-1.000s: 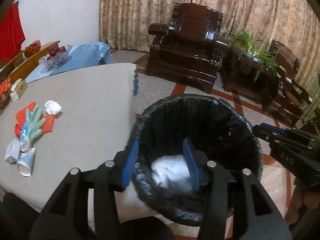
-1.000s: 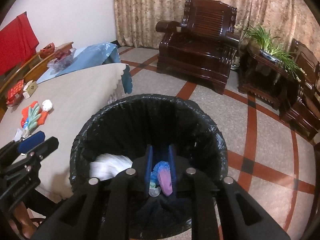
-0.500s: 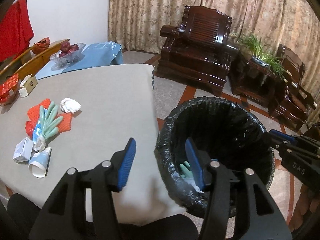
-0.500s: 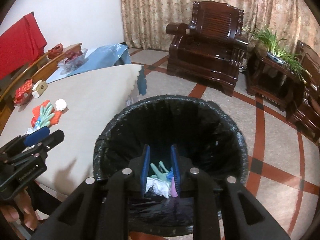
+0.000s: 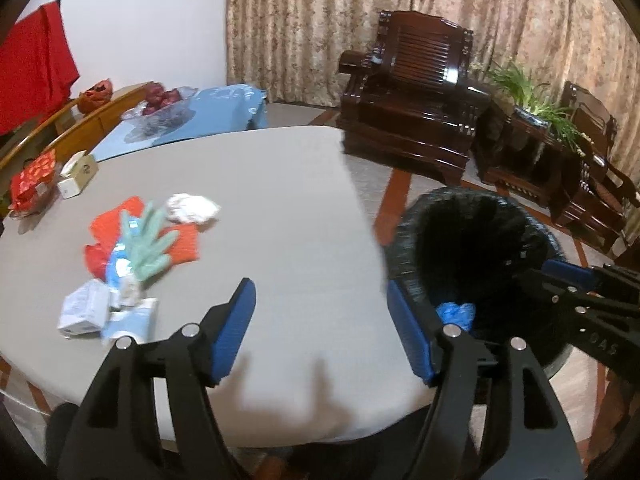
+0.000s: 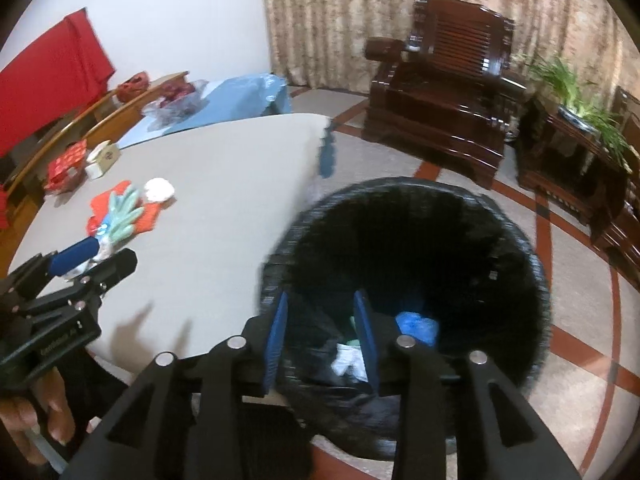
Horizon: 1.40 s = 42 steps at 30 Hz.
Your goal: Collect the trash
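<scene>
My left gripper (image 5: 324, 324) hangs over the grey tablecloth (image 5: 280, 184), its jaws opening with nothing between them. To its left lies a heap of trash: a green glove (image 5: 146, 240) on a red wrapper (image 5: 106, 236), a crumpled white paper (image 5: 192, 208), a small white box (image 5: 84, 308) and a paper cup (image 5: 132, 320). The black-lined bin (image 6: 420, 216) stands beside the table. My right gripper (image 6: 320, 336) is over the bin's near rim, jaws opening and holding nothing. A blue scrap (image 6: 416, 326) and white paper (image 6: 348, 360) lie inside the bin.
A red packet (image 5: 34, 176) and a small carton (image 5: 78, 176) sit at the table's far left, with a fruit bowl (image 5: 160, 112) on blue cloth behind. Dark wooden armchairs (image 5: 416, 92) and a potted plant (image 5: 532, 100) stand across the tiled floor.
My left gripper has swung left from over the bin to above the table and widened. My right gripper let go of the blue and purple scrap, which now lies in the bin.
</scene>
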### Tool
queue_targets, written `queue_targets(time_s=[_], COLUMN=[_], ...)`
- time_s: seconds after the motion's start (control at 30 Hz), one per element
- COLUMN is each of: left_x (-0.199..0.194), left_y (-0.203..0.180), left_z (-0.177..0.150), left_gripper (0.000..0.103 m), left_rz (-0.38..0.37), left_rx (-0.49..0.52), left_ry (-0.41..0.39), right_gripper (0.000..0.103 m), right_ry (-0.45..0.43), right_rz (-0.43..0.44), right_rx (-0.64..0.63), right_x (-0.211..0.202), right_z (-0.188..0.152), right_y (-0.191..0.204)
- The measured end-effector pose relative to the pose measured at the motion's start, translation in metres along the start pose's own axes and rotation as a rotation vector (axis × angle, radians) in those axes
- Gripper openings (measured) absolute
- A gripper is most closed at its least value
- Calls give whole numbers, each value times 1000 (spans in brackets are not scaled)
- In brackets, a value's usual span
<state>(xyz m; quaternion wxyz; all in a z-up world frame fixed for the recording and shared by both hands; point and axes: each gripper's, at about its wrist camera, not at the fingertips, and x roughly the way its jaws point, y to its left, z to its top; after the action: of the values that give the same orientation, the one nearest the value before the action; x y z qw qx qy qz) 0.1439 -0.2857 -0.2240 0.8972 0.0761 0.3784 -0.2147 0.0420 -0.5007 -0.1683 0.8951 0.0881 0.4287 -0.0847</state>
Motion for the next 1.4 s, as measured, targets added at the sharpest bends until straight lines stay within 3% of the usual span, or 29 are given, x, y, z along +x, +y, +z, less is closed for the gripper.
queue_targets(time_s=[0.37, 0.43, 0.63, 0.93, 1.4], left_x=[-23, -26, -23, 0, 52], left_y=[192, 213, 257, 251, 267], left_z=[-11, -15, -39, -58, -59], left_gripper=[81, 86, 86, 86, 90], left_rz=[227, 240, 263, 224, 233], left_rx=[-186, -204, -237, -243, -239], left_ry=[-28, -26, 11, 48, 137], right_gripper=[37, 37, 40, 40, 40], right_ry=[28, 29, 47, 95, 139], right_rz=[133, 149, 192, 213, 232], right_rx=[-109, -140, -185, -221, -220], right_x=[23, 26, 34, 61, 97], right_z=[10, 12, 14, 12, 19], right_y=[119, 142, 191, 230, 243])
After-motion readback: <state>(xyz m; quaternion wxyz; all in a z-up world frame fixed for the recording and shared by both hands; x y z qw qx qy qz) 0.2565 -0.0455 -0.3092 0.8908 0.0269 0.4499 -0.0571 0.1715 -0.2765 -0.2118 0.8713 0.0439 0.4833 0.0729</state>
